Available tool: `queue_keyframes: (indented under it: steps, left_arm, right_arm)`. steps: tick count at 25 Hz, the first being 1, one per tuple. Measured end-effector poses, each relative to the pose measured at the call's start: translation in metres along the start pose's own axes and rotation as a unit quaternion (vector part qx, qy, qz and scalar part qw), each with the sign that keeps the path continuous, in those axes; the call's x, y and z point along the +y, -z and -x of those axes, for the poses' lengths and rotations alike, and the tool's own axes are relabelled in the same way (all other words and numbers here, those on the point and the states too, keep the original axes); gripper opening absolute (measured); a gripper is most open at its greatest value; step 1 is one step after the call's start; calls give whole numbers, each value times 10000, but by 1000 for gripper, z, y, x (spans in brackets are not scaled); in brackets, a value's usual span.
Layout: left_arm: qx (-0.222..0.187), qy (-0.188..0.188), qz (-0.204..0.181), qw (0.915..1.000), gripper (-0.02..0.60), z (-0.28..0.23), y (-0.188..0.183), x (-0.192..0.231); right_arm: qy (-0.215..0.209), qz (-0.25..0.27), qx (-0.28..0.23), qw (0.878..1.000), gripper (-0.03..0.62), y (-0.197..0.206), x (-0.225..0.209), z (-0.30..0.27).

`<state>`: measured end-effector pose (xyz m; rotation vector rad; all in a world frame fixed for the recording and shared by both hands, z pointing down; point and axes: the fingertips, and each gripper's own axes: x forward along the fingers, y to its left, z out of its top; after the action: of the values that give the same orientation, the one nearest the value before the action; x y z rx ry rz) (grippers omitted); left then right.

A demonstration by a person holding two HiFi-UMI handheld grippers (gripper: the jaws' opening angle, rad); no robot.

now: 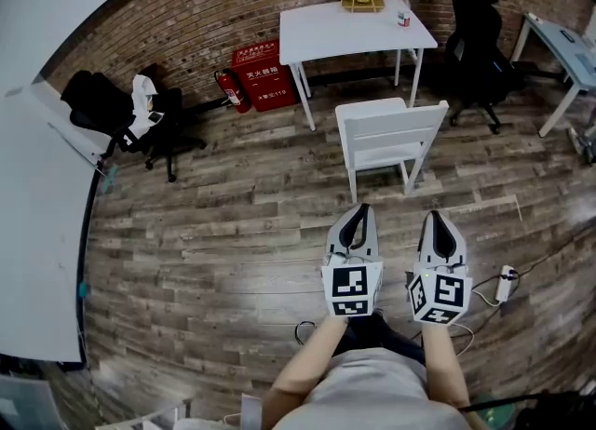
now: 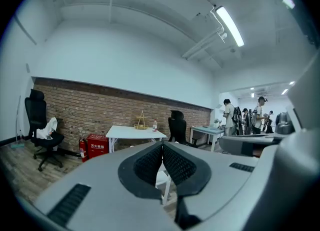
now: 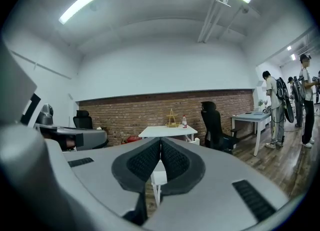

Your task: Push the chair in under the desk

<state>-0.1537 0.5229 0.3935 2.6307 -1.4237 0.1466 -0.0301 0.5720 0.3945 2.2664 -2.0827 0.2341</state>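
Chair (image 1: pixel 386 135) stands apart, facing the desk (image 1: pixel 354 28).

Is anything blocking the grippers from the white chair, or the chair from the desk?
Nothing visible. Only bare wood floor lies between the left gripper, the right gripper and the chair, and between chair and desk. The red box and black office chair stand off to the desk's sides.

The left gripper (image 2: pixel 162 146) has its jaws pressed together, empty. Beyond them a white desk (image 2: pixel 134 133) stands against the brick wall (image 2: pixel 90 107), with a red box (image 2: pixel 98 145) at its left end.
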Motion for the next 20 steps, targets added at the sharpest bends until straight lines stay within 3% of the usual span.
queue_keyframes:
  steps: [20]
  left_arm:
    - [231, -261, 63, 9994, 17, -12, 24, -39]
  right_arm:
    - [-437, -141, 150, 9988, 16, 13, -32, 3]
